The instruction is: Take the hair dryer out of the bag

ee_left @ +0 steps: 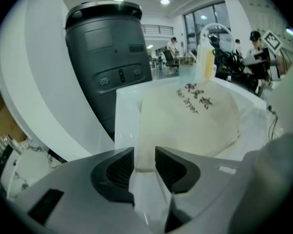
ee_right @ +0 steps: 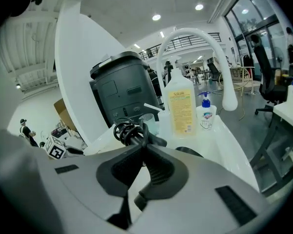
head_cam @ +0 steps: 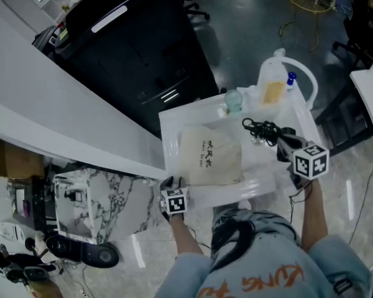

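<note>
A cream cloth bag [head_cam: 210,155] with dark print lies flat on the white table [head_cam: 174,129]. My left gripper [head_cam: 172,184] sits at the bag's near left corner. Its jaws stand apart, and the corner of the bag [ee_left: 195,116] shows in the gap of the left gripper [ee_left: 144,165]. My right gripper [head_cam: 287,145] is to the right of the bag, above the table, shut on the black hair dryer [head_cam: 280,136], whose coiled cord [head_cam: 259,128] hangs at its far end. In the right gripper view the hair dryer [ee_right: 136,133] is clamped between the jaws of the right gripper [ee_right: 145,162].
A large bottle of yellow liquid [head_cam: 273,85], a blue pump bottle [head_cam: 290,79] and a clear cup [head_cam: 234,99] stand at the table's far end under a white arched pipe [head_cam: 306,79]. A big black machine [head_cam: 137,48] stands beyond the table on the left.
</note>
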The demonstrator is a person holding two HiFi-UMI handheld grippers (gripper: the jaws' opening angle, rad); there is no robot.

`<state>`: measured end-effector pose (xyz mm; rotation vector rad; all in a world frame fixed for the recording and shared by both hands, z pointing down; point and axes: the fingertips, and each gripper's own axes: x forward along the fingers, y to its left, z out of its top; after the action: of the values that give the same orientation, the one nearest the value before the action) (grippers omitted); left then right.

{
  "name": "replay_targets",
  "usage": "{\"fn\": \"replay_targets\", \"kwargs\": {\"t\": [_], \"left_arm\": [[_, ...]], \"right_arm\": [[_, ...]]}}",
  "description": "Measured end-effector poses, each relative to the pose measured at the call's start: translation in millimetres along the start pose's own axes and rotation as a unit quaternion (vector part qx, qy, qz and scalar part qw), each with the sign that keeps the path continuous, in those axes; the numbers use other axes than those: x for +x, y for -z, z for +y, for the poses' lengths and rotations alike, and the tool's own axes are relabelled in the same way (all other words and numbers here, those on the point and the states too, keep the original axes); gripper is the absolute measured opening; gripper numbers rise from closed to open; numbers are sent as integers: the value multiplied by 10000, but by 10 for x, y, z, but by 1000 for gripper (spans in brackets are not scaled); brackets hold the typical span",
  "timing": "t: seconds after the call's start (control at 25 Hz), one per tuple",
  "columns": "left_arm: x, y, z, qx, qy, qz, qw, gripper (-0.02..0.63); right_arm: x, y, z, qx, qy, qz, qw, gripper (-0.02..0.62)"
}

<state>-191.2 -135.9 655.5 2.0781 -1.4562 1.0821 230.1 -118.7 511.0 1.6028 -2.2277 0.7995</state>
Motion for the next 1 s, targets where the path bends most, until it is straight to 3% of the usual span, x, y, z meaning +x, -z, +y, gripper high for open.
{"fn": "replay_targets", "kwargs": {"t": [0.08,0.2,0.36,0.52,0.64,0.72,1.0], "left_arm": [[-145,-230,51,-509,-64,-519,9973,124],[-414,-818,55,-1056,3,-1543,9824,124],[-732,-1642,-246,-1109,427,-2625,9576,124],[-999,-2300,-835,-892,1050,-3399,9303,112],[-1160,-2610,-1257,-697,1359,-3773,9134,7],[-1217,-2732,-1482,-636,1521,-3910,9055,2],[-1216,-2742,-1895,-416,1799,-3820,9055,2]], "right_arm": [[10,-21,29,100,-28,-66,9999,22],[54,-36,32,250,-12,-149,9996,23],[62,-88,80,426,32,-250,9988,23],[-29,-134,60,510,150,-385,9978,23],[-113,-181,0,626,290,-577,9959,23],[-167,-203,-31,633,395,-630,9952,23],[-176,-79,-234,752,781,-525,9927,23]]}}
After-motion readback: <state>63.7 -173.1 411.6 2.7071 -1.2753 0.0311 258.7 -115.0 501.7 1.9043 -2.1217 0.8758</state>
